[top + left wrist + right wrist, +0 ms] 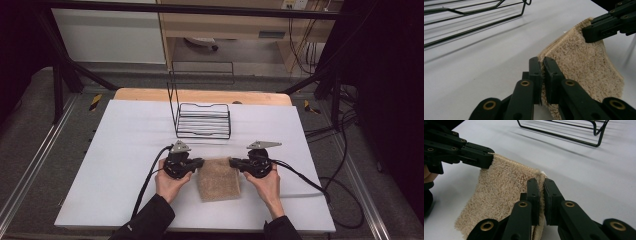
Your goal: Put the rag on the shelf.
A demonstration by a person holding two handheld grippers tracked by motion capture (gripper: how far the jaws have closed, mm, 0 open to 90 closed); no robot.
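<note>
The white worktop (125,165) carries a black wire rack (204,120) toward its far side. Nearer the person lies a beige terry towel (218,179), its far edge lifted and its near part resting on the worktop. The left gripper (201,162) pinches the towel's far left corner, its jaws pressed together on the cloth, as the left gripper view shows. The right gripper (231,162) pinches the far right corner in the same way, its jaws tight on the hem. The two grippers face each other across the towel's far edge.
</note>
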